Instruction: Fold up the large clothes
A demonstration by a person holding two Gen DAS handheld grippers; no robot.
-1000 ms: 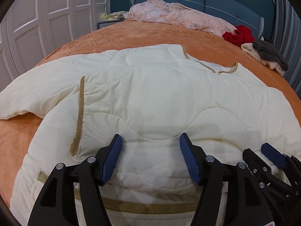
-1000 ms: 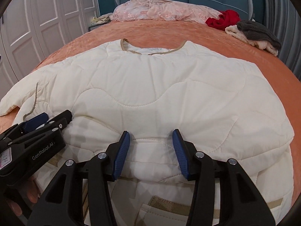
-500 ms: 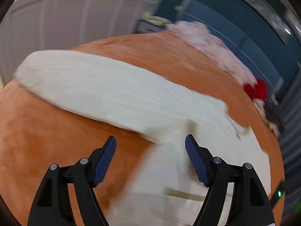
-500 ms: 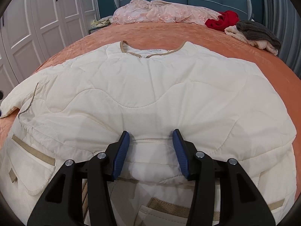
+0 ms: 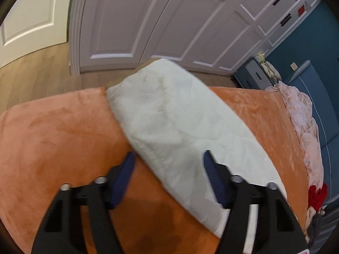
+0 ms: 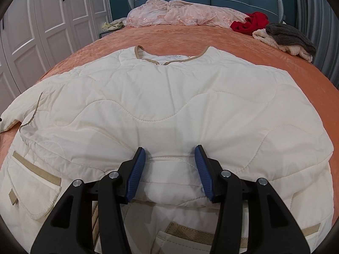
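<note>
A cream quilted jacket (image 6: 169, 105) with tan trim lies flat on the orange bedspread (image 6: 233, 42), collar at the far side. Its lower part is folded up over the body. My right gripper (image 6: 170, 163) is open and empty over the folded edge at the jacket's middle. In the left wrist view the jacket's left sleeve (image 5: 180, 127) stretches out toward the bed's edge, its tan cuff at the far end. My left gripper (image 5: 168, 169) is open and empty just above the sleeve, one finger over the bedspread (image 5: 53, 144).
A pink lace cover (image 6: 180, 14), a red garment (image 6: 250, 24) and a grey and cream pile (image 6: 286, 38) lie by the blue headboard. White wardrobe doors (image 5: 169, 21) and wooden floor (image 5: 31, 74) lie beyond the bed's left edge. A blue nightstand (image 5: 254, 76) stands there.
My left gripper has swung away from the jacket's folded middle to the left sleeve and now faces the wardrobe. The right gripper has stayed put.
</note>
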